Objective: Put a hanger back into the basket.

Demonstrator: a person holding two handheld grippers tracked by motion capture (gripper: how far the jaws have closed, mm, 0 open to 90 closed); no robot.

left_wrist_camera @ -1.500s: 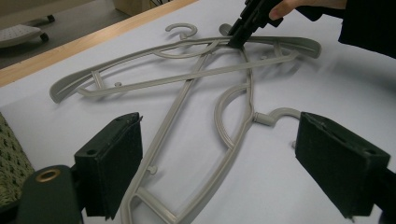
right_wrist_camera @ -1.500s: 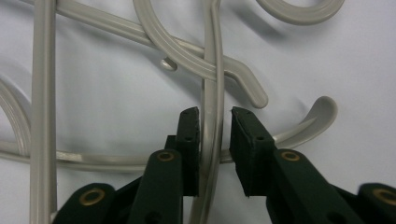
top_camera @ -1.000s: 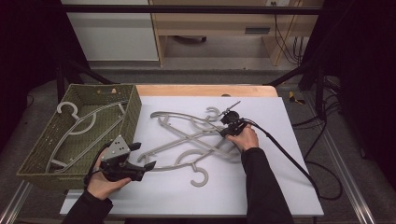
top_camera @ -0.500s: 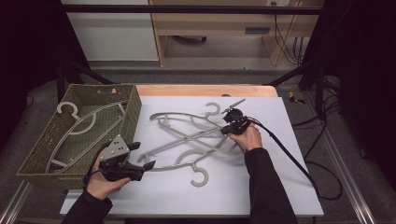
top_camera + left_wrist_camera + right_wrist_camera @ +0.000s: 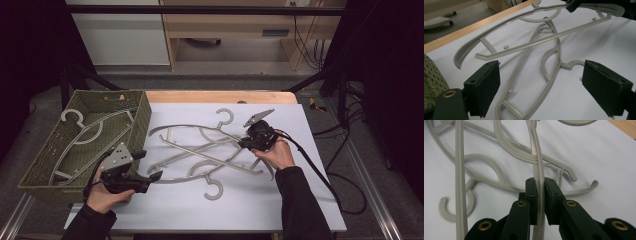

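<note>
Meanwhile, right gripper (image 5: 250, 141) stayed clamped on the upper grey plastic hanger's (image 5: 200, 131) arm, mid-frame, barely shifted since 1.0 s ago; left gripper (image 5: 150, 167) hovered agape lower left beside green wicker basket (image 5: 37, 172).

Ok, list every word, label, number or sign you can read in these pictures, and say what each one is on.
None can be read.
The grey hangers, the green basket, the white table and both grippers, left and right, carry no legible text.
The small plate on the wooden furniture at the back may bear a label: too small and blurred to read.
</note>
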